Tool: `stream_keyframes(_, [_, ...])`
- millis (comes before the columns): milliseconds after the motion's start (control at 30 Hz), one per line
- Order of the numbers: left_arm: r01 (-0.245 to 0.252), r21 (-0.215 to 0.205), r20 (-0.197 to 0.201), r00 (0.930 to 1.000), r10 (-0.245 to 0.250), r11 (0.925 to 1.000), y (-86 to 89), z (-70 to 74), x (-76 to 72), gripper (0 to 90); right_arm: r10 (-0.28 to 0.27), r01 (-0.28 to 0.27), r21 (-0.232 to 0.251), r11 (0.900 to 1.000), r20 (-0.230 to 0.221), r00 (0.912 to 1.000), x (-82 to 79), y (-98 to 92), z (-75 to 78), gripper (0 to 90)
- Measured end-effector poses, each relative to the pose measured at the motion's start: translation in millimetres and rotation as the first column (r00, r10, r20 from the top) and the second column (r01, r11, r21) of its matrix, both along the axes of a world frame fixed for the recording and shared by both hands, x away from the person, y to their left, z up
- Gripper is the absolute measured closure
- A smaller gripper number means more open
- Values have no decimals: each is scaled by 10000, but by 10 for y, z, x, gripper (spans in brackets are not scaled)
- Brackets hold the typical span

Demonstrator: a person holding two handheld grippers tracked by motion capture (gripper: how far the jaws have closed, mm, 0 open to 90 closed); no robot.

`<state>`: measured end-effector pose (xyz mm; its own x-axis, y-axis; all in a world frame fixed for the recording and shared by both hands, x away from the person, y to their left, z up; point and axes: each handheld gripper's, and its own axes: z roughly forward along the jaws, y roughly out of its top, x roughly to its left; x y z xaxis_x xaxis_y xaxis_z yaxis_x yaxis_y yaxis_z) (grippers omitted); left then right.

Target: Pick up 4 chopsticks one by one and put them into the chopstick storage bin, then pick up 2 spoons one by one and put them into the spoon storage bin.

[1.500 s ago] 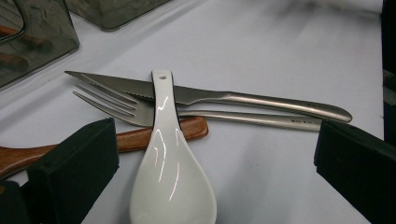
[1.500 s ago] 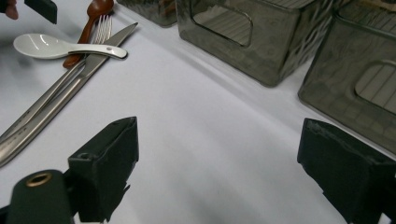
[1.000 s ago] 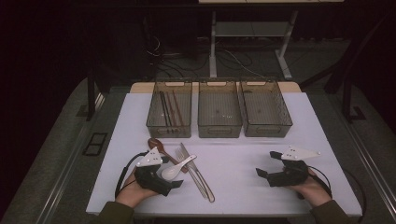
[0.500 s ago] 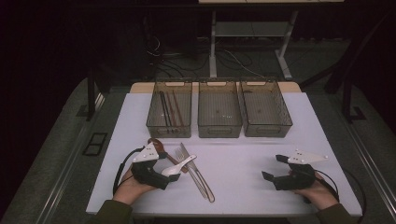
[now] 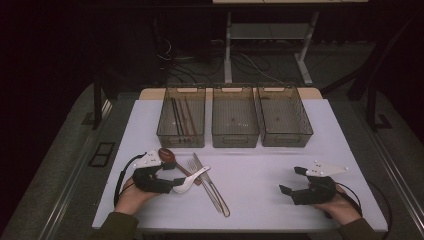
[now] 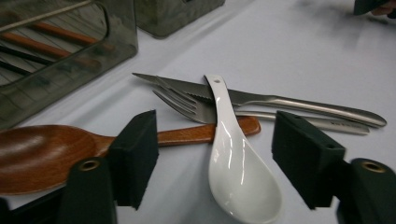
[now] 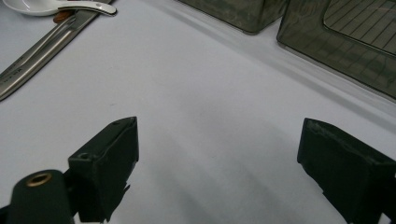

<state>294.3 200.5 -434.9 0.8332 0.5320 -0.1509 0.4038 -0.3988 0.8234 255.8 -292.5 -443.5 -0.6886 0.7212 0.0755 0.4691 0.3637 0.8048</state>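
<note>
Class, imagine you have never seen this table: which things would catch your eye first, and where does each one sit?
First, the white ceramic spoon between the left gripper's jaws, which have just been closing without yet pressing it; it lies across a wooden spoon, a fork and a knife near the table's front left. Next, three smoky bins at the back, the left bin holding chopsticks. The right gripper rests open at the front right.

In your left gripper view the wooden spoon (image 6: pixel 42 156) runs off the left edge, and one black jaw hides where its bowl meets the handle. The white spoon (image 6: pixel 236 172) covers part of the fork (image 6: pixel 187 105) and knife (image 6: pixel 261 99). In your right gripper view that knife and fork are cut by the left edge, and the white spoon's bowl by the top. From the high view you cannot tell what the thin sticks (image 5: pixel 181 116) in the left bin (image 5: pixel 165 134) are.
</note>
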Motion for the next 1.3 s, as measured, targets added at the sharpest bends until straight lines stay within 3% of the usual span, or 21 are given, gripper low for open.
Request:
stream_keyframes(333, [462,412,-493,9978,-442,9981,-41,-52,-1,491,48,-47,-109,9999,55,10000,-5,5,-5,129])
stream_keyframes(600, [584,730,-780,9956,-527,9956,-81,-108,0,472,65,-64,-162,9998,26,10000,-3,12,-8,128])
stream_keyframes(933, [679,998,-765,9952,-604,9927,-121,-127,-26,474,87,-86,-210,9997,20,10000,2,20,-13,128])
stream_keyframes(1100, [835,1363,-806,9941,-729,9871,-133,-136,-40,488,107,-107,-272,9996,12,9999,4,29,-14,128])
stream_keyframes(1300, [939,1468,-892,9927,-813,9847,-152,-132,-60,546,131,-129,-273,9995,62,9999,2,38,-15,128])
